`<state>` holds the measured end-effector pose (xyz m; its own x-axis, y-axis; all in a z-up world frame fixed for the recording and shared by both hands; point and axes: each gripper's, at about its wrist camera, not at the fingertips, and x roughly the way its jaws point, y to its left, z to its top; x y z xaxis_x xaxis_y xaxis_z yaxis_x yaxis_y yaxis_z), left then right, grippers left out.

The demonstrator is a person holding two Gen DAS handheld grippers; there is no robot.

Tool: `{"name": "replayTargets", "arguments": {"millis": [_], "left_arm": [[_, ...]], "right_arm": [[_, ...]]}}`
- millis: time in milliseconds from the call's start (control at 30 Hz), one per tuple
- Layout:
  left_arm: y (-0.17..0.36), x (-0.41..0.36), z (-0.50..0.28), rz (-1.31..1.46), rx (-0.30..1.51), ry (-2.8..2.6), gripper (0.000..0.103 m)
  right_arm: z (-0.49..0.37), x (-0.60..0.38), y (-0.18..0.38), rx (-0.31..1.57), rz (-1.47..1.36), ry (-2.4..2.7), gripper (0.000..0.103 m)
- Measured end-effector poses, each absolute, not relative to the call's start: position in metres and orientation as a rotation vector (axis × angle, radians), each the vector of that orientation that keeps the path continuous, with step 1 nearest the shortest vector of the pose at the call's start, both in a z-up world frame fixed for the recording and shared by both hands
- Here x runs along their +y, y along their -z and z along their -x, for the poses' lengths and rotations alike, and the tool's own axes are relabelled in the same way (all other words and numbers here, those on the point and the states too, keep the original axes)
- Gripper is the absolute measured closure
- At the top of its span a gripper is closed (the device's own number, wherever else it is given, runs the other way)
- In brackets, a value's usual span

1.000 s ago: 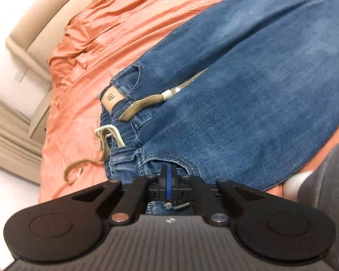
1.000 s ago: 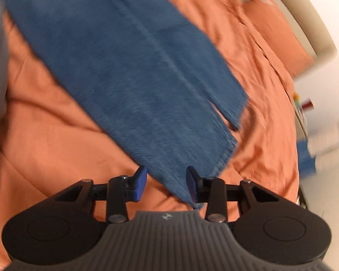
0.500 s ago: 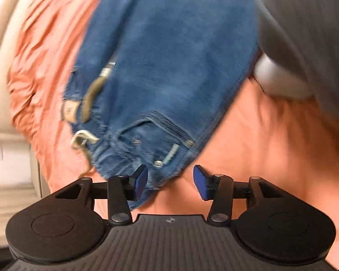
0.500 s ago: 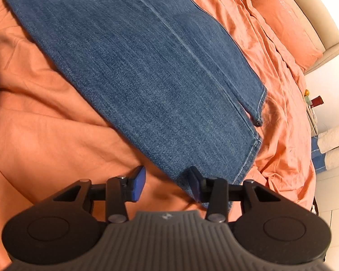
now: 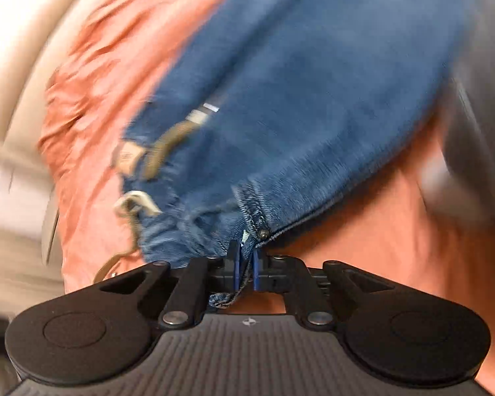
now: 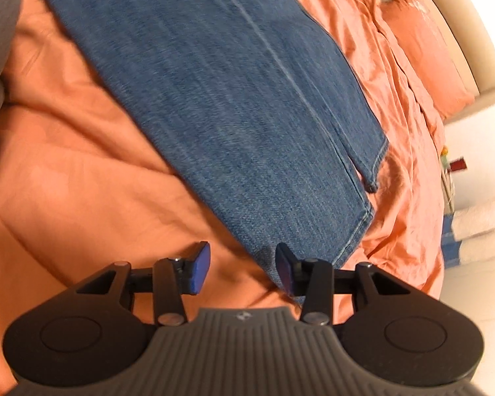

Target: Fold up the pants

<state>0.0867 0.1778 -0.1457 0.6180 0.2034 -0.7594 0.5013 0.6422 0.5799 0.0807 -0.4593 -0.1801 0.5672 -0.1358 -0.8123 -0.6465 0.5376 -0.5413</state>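
Pinching the jeans [image 5: 313, 99] waistband, the left gripper's [image 5: 244, 269] jaws have just closed; the right gripper's [image 6: 242, 267] gape half-open.

On my left wrist view almost everything smears: the jeans [image 5: 313, 99] and the orange bedding [image 5: 92, 99] streak with motion blur, and only the denim right at the left gripper [image 5: 244, 269] looks sharp. My right wrist view is crisper, with soft blur over the cloth. Light is warm, even and bright; the white wall [image 6: 478, 151] at the right edge washes out. Both views bulge, with dark rounded corners. A soft shadow sits under the right gripper [image 6: 241, 269].
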Motion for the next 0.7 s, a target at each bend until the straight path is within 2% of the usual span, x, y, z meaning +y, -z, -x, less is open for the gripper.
{"name": "replayTargets", "arguments": {"millis": [167,200,267,300,333,467,700], "left_arm": [[0.114,0.177,-0.109,-0.687,0.863,0.074,0.097],[0.108,0.177,-0.112,-0.651,0.862,0.052,0.097],[0.1,0.178,-0.116,-0.591,0.86,0.01,0.097],[0.097,0.177,-0.115,-0.568,0.86,-0.009,0.097],[0.095,0.177,-0.113,-0.549,0.86,-0.024,0.097],[0.084,0.177,-0.115,-0.502,0.842,-0.073,0.097],[0.042,0.178,-0.135,-0.468,0.772,-0.148,0.097]], "right_arm": [[-0.079,-0.452,0.191,0.902,1.094,-0.38,0.067],[-0.08,-0.451,0.194,0.89,1.111,-0.38,0.071],[-0.08,-0.448,0.199,0.869,1.15,-0.38,0.086],[-0.08,-0.447,0.2,0.855,1.166,-0.377,0.1],[-0.078,-0.446,0.199,0.838,1.168,-0.371,0.103],[-0.073,-0.449,0.18,0.756,1.142,-0.325,0.103],[-0.112,-0.454,0.111,0.669,0.974,-0.218,0.103]]}}
